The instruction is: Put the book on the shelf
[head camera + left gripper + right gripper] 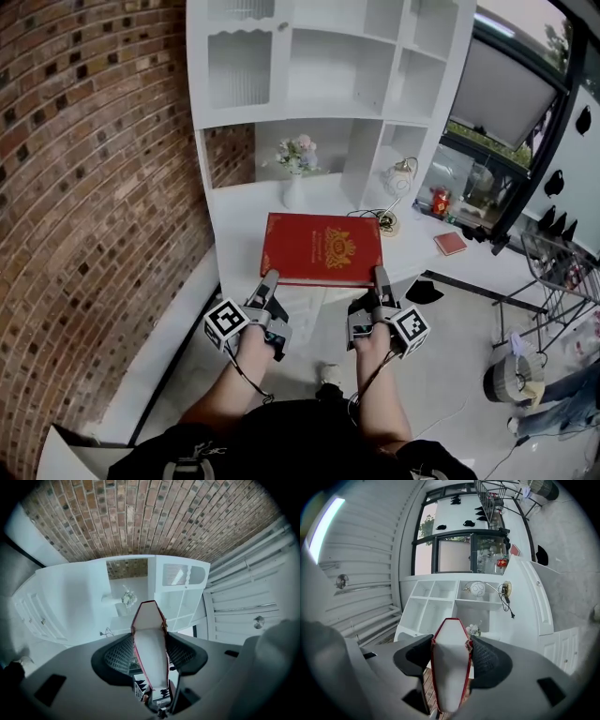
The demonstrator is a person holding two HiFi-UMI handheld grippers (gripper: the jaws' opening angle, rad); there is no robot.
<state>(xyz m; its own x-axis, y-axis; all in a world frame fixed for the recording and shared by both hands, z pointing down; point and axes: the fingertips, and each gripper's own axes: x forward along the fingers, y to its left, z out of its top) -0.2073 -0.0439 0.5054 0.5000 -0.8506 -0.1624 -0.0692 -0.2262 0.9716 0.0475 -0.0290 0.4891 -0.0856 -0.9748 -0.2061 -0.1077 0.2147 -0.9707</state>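
Red hardcover book with a gold emblem on its cover [323,248] lies flat, cover up, over the near part of the white tabletop [239,211] of a white shelf unit [328,56]. Whether the book rests on the tabletop or is held just clear of it cannot be told. Its near edge points toward the person; its far edge points toward the shelf compartments.

Left gripper [269,281] grips the book at the near left corner. In the left gripper view the jaws stand fairly wide apart, closed on the thickness of the book, with a black ribbed pad pressing each cover and the white page block showing between the red boards.

Right gripper [380,279] grips the book at the near right corner. In the right gripper view its jaws are closed on the book in the same way, one pad on each cover.

Both hands sit side by side behind the book, near the person's body.

On the far part of the tabletop stand a white vase with pale flowers [296,159], left of centre, and a white globe lamp with a brass base [401,176], to the right. A smaller red book [450,243] lies on a white counter further right. A brown brick wall [84,187] borders the shelf unit on the left.
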